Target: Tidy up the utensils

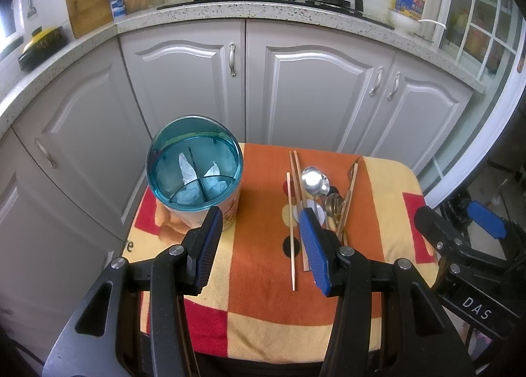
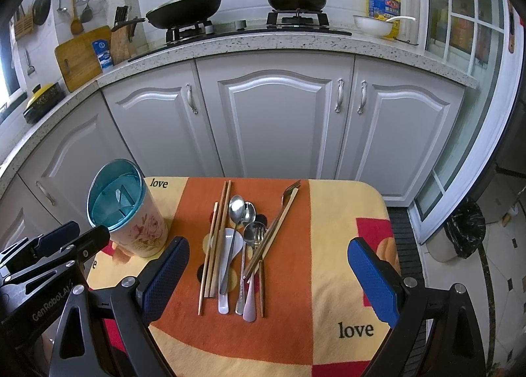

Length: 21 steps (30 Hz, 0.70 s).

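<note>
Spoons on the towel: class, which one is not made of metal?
The white ceramic soup spoon, lying beside the chopsticks. Its wide white bowl and thick white handle set it apart from the shiny, thin-handled steel spoons resting over and beside it.

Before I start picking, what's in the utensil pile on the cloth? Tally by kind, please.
Chopsticks: 5 (three on the left, what looks like a pair on the right; overlap makes this approximate)
Metal spoons: 3
Forks: 2
White soup spoon: 1
Total: 11
</note>
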Each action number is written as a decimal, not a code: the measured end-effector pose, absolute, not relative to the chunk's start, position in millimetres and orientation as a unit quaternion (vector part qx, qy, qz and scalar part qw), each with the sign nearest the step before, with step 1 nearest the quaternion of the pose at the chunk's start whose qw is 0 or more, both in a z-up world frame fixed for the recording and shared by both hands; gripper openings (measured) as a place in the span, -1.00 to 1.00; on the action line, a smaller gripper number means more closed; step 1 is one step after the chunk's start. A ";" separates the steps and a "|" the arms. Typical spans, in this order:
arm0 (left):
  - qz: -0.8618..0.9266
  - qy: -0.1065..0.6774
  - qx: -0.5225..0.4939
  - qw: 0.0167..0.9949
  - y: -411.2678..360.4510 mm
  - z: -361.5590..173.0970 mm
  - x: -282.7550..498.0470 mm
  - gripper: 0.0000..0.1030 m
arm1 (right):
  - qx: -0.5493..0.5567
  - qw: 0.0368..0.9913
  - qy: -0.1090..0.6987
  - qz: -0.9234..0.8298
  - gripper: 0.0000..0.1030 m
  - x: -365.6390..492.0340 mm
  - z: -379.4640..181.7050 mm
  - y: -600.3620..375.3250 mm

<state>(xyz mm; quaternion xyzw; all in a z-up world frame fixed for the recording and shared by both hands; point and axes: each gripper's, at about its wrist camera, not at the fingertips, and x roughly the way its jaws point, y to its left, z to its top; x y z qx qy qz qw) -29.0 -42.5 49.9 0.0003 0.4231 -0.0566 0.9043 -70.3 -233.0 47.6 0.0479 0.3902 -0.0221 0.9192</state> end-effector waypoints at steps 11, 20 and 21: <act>-0.058 0.413 0.005 0.909 -45.0 57.4 -30.3 -0.06 | 0.052 0.917 0.395 -0.020 0.88 -68.7 47.4 -233.8; -0.055 0.401 0.006 0.915 -44.3 65.6 -31.1 -0.06 | 0.050 0.920 0.387 -0.021 0.88 -68.7 51.9 -233.5; -0.056 0.400 0.006 0.915 -44.2 65.8 -31.6 -0.06 | 0.049 0.920 0.387 -0.021 0.88 -68.6 52.1 -233.4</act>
